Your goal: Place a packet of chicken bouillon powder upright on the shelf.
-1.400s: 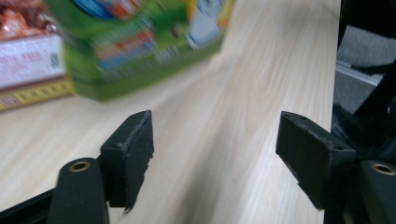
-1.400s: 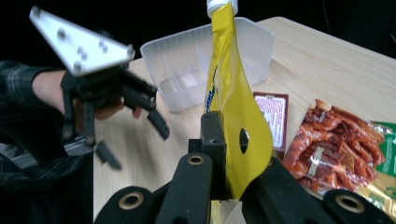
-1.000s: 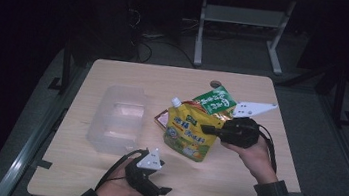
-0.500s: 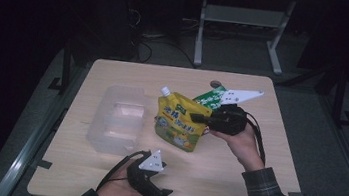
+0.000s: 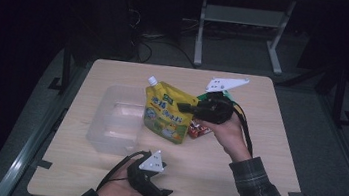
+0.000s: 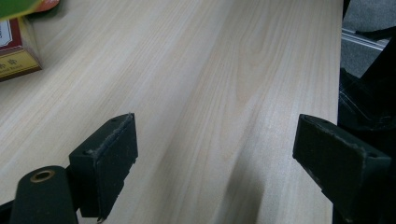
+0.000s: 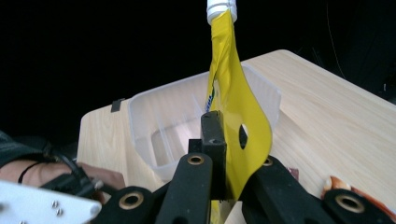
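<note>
We've got the clear plastic tub [image 5: 115, 121] at the left, then our left gripper [image 5: 152, 178] resting near the table [image 5: 266, 154] front, jaws wide apart. Right gripper [image 5: 186, 108] is clamped on the yellow spouted pouch [image 5: 166, 112], held up beside the tub; its label writing's too blurry to read

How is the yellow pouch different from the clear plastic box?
The yellow pouch is bright, printed and soft, while the clear box is see-through, plain and stiff. The pouch hangs in the air, pinched by the right gripper; the box sits on the table. The pouch is closed with a white cap; the box is open on top. Both are containers.
</note>
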### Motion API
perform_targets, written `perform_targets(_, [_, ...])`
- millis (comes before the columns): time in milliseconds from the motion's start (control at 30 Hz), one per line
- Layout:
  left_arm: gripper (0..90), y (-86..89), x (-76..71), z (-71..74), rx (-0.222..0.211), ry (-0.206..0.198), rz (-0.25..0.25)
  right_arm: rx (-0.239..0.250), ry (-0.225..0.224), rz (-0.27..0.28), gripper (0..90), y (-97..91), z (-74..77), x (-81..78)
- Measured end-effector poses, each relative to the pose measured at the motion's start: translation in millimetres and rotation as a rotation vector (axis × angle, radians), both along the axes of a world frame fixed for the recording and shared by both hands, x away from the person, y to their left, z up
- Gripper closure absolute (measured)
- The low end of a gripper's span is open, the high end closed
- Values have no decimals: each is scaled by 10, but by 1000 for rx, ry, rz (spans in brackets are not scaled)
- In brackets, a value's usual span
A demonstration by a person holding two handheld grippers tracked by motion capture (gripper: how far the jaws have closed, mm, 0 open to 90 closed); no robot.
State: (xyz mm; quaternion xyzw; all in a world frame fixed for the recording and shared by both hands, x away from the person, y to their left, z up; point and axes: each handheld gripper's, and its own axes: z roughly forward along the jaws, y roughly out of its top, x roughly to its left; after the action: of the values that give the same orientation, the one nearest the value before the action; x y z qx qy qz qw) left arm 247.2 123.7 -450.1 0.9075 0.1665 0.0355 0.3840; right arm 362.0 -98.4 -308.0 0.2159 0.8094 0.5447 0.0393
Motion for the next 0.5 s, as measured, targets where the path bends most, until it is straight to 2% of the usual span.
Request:
perform_targets(233, [133, -10, -5, -19, 9, -1, -1, 0, 13, 1, 900, 194, 64, 65])
perform_targets(300, [133, -21, -10, -30, -5, 4, 6, 1, 21, 0, 900, 251, 76, 90])
perform_targets(333, [133, -18, -3, -26, 6, -1, -3, -2, 23, -1, 900, 283, 87, 97])
perform_targets(500, [133, -27, -8, -32, 12, 3, -7, -12, 20, -3, 900, 462, 156, 129])
